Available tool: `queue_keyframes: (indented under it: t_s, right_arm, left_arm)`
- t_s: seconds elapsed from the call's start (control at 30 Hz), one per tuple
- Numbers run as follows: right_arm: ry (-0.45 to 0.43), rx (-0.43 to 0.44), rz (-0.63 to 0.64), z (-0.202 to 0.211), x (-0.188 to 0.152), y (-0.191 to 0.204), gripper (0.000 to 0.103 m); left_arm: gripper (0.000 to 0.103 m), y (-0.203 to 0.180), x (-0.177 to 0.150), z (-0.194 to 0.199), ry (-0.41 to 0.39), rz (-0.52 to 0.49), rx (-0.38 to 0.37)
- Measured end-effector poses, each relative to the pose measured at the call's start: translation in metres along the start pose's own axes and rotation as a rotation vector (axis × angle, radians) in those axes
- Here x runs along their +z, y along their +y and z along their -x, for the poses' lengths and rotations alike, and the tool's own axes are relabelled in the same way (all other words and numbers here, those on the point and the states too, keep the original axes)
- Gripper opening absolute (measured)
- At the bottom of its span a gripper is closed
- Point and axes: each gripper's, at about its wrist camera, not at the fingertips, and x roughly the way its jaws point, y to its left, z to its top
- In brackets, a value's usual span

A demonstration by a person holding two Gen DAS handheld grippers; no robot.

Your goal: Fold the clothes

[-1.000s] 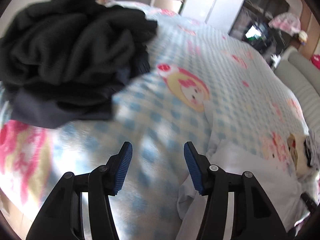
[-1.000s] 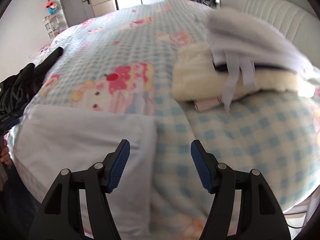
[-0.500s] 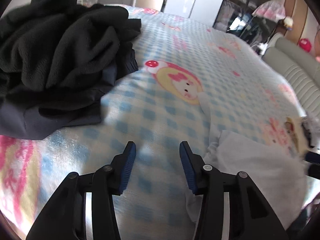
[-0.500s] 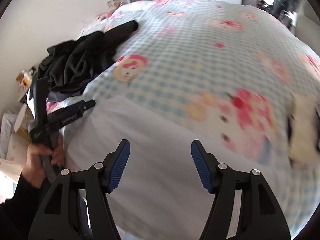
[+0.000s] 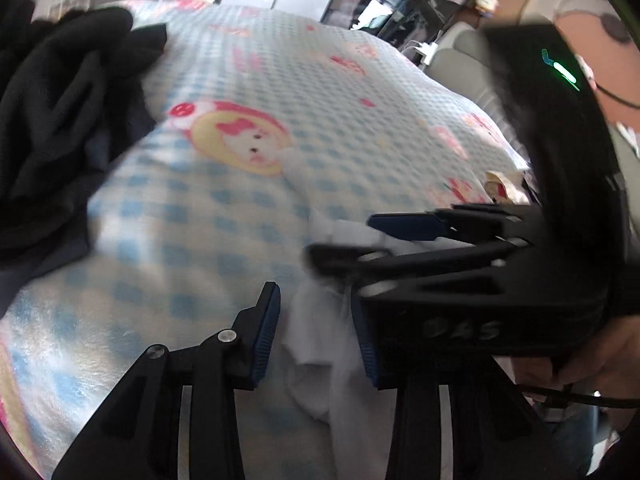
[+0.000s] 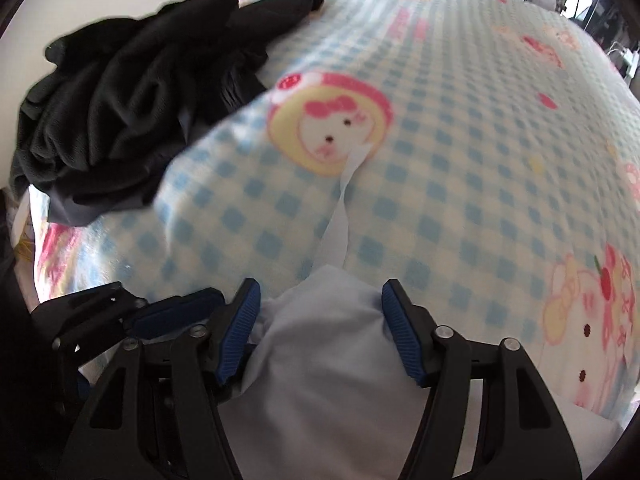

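A white garment (image 5: 316, 360) lies bunched at the near edge of the bed; a thin white strip of it (image 6: 344, 200) runs up over the sheet. My left gripper (image 5: 316, 336) straddles one fold of it. Its jaws are closing, and a sliver of sheet still shows beside the left pad. My right gripper (image 6: 320, 312) is closing on the garment's bunched corner (image 6: 320, 340), and the cloth fills the gap and touches both blue pads. The two grippers sit side by side: the right gripper (image 5: 344, 240) reaches in from the right, the left gripper (image 6: 168, 300) shows at lower left.
A pile of black clothes (image 5: 60, 120) (image 6: 132, 92) sits on the left of the blue-checked cartoon bed sheet (image 5: 320, 80) (image 6: 460, 160). A person's hand (image 5: 592, 360) holds the right gripper's handle. A grey padded headboard (image 5: 460, 52) and shelves stand beyond the bed.
My right gripper swept left across the bed from the folded stack to the white garment's corner beside the left gripper. Both pairs of jaws narrowed. The left gripper rolled toward the garment.
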Motion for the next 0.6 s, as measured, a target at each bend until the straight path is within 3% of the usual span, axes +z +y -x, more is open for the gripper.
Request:
queue_keyframes:
  t_s: [0.1, 0.2, 0.3, 0.37, 0.43, 0.53, 0.6]
  right_arm:
    - [-0.041, -0.006, 0.009, 0.013, -0.010, -0.009, 0.023]
    - [-0.050, -0.002, -0.011, 0.022, -0.018, -0.020, 0.019]
    - [-0.060, -0.006, 0.000, 0.028, -0.026, -0.024, 0.018]
    - [-0.068, 0.002, -0.002, 0.030, -0.028, -0.026, 0.018]
    - [-0.074, 0.012, -0.021, 0.032, -0.030, -0.029, 0.018]
    - [-0.092, 0.045, -0.059, 0.040, -0.034, -0.037, 0.018]
    - [-0.094, 0.046, -0.071, 0.044, -0.036, -0.042, 0.018]
  left_arm:
    - [0.038, 0.013, 0.003, 0.008, -0.031, 0.058, 0.054]
    - [0.038, 0.008, 0.005, 0.008, -0.049, 0.047, 0.077]
    - [0.038, -0.006, 0.002, -0.008, 0.003, -0.018, 0.118]
    - [0.038, -0.012, 0.004, -0.015, 0.018, -0.048, 0.109]
    - [0.038, -0.015, 0.010, -0.015, 0.016, -0.073, 0.054]
    - [0.038, -0.023, 0.017, -0.023, 0.060, -0.162, -0.019]
    - [0.037, -0.029, 0.018, -0.029, 0.108, -0.238, -0.023]
